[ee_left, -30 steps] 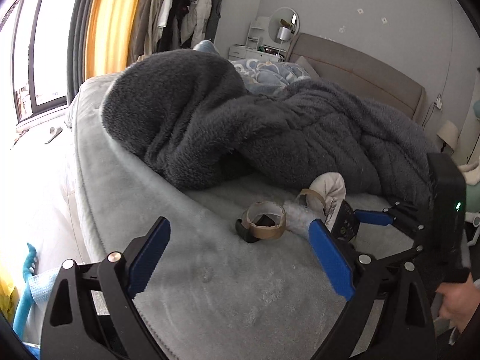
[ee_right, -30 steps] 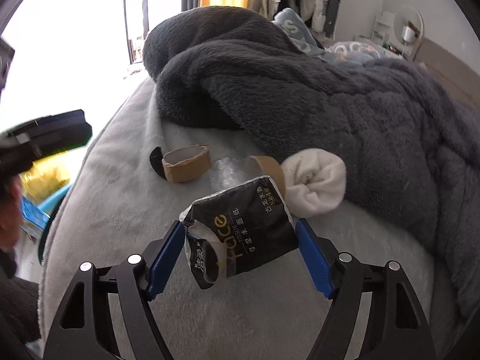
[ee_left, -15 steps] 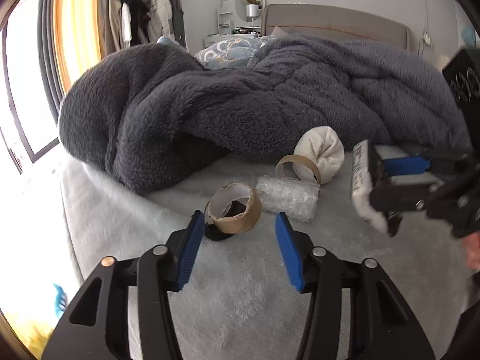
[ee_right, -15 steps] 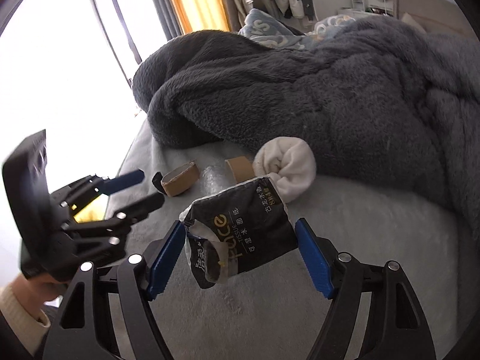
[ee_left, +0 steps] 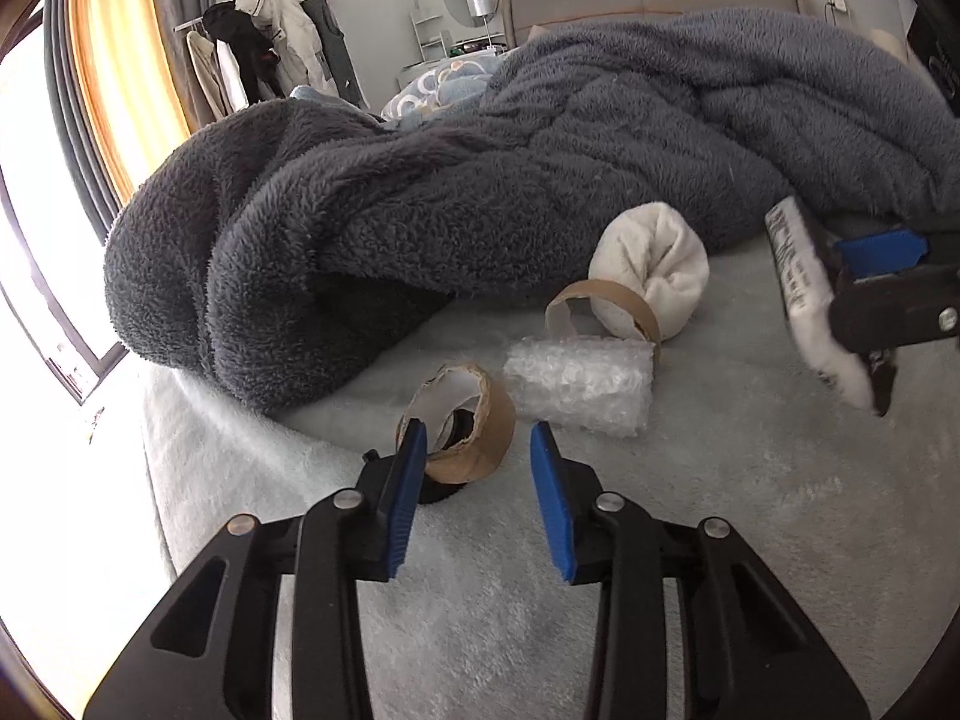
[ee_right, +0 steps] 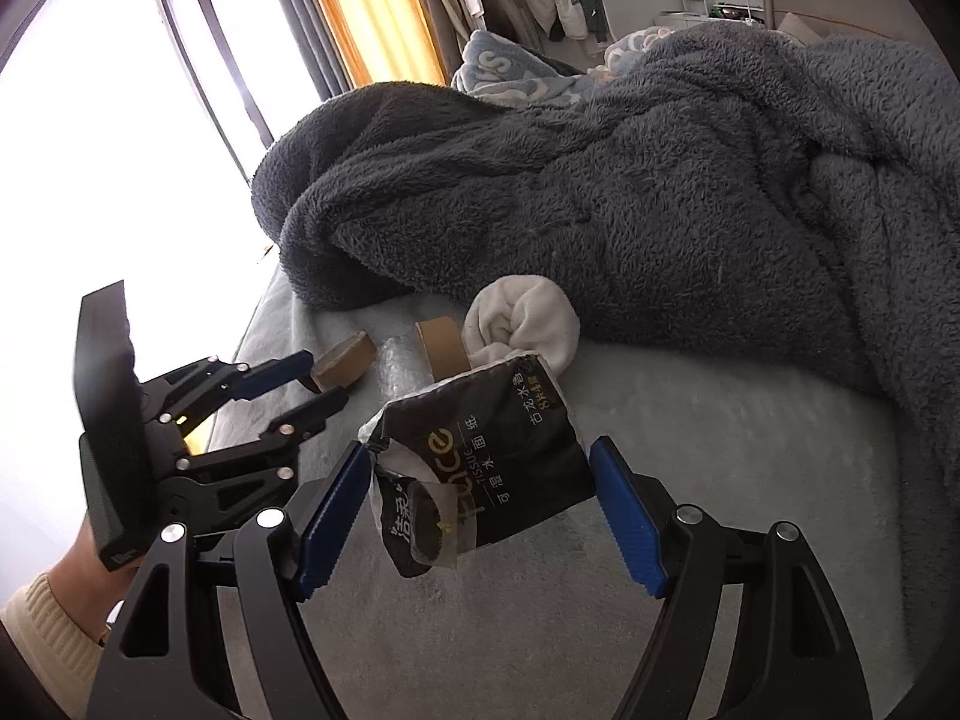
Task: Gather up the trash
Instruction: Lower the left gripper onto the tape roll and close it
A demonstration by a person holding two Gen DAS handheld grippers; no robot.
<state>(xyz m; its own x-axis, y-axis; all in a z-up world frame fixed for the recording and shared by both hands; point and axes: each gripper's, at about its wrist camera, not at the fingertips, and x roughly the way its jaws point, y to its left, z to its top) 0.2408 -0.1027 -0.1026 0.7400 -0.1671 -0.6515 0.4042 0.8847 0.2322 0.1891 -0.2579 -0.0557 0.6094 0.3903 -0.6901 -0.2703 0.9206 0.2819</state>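
A brown cardboard tape roll (ee_left: pixel 462 420) lies on the pale grey bed sheet (ee_left: pixel 720 510), with a small black piece (ee_left: pixel 438 489) under it. My left gripper (ee_left: pixel 477 444) hovers right at it. Its jaws are closing, with the left fingertip over the roll's edge and the right one clear of it. Behind the roll lie a bubble-wrap roll (ee_left: pixel 582 384), a second cardboard ring (ee_left: pixel 606 312) and a white rolled cloth (ee_left: pixel 654 264). My right gripper (ee_right: pixel 480 456) is shut on a black tissue packet (ee_right: pixel 480 474) held above the sheet. From the right wrist view, the left gripper (ee_right: pixel 327 381) sits at the roll (ee_right: pixel 345 360).
A thick dark grey fleece blanket (ee_left: pixel 480 180) is heaped across the bed behind the trash. The bed's edge falls away on the left toward a bright window (ee_right: pixel 120 120). A hand in a cream sleeve (ee_right: pixel 42 630) holds the left gripper. Clothes hang on a rack (ee_left: pixel 258 42) at the back.
My left gripper has come down and forward to the cardboard roll, and its jaws have narrowed from wide apart. The right gripper has drawn back to the right, still holding the packet.
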